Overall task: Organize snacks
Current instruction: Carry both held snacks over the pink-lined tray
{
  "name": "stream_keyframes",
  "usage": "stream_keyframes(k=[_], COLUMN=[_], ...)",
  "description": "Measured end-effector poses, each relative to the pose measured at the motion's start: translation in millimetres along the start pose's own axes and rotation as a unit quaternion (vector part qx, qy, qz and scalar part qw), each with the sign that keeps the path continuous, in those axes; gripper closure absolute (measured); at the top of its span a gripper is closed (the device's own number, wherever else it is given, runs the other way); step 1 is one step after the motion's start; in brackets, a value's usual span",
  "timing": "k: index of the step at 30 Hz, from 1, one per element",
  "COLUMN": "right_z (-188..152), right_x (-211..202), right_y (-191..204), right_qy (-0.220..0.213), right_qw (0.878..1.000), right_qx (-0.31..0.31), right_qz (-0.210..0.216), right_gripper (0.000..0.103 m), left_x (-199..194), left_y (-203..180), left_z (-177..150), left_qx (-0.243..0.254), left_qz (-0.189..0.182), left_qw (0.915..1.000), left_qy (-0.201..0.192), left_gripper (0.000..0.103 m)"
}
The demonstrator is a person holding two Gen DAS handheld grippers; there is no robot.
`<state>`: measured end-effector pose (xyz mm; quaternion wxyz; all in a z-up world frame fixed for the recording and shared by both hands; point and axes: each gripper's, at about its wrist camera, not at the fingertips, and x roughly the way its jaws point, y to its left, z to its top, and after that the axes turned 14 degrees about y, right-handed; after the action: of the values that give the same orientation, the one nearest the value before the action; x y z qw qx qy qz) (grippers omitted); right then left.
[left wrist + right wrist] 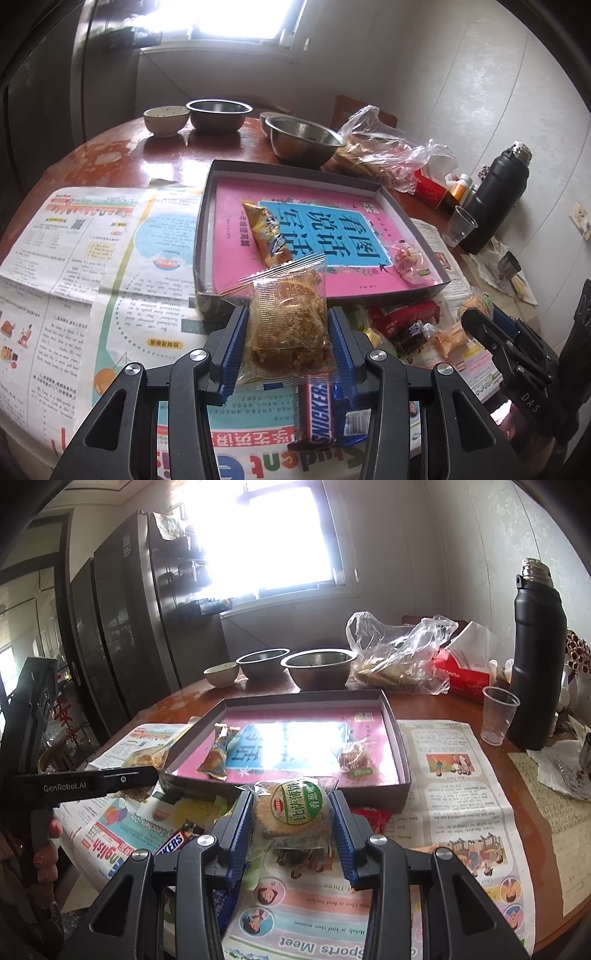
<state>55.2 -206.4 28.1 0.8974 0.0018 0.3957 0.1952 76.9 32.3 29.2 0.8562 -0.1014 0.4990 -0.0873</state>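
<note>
My left gripper (288,325) is shut on a clear packet of a brown crumbly cake (288,325), held above the newspaper just before the grey tray (201,236). My right gripper (291,812) is shut on a round cracker packet with a green label (291,808), in front of the tray's near wall (288,788). In the tray lie an orange snack packet (267,232) and a small clear packet of red-brown snack (410,262) on a pink and blue book. A Snickers bar (319,413) lies on the newspaper under the left gripper. A red packet (406,317) and small sweets lie between the grippers.
Two steel bowls (304,138) and a white bowl (166,118) stand behind the tray. A plastic bag of food (384,151), a red tissue box (465,672), a clear cup (496,720) and a black flask (535,657) stand at the right. Newspaper (74,251) covers the round table.
</note>
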Motion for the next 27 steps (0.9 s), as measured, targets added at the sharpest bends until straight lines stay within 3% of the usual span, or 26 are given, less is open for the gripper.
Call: stream_keyframes(k=[27], right_z=[29.7], right_x=[10.9], right_y=[-7.3], right_qy=[-0.018], right_qw=[1.000], right_qx=[0.010], right_qz=[0.002], right_gripper=[0.062], left_x=[8.2], left_y=[-16.3], left_z=[26.8], left_qx=[0.014], left_qz=[-0.022], left_qw=[0.9996], left_qy=[-0.013], left_gripper=[0.058])
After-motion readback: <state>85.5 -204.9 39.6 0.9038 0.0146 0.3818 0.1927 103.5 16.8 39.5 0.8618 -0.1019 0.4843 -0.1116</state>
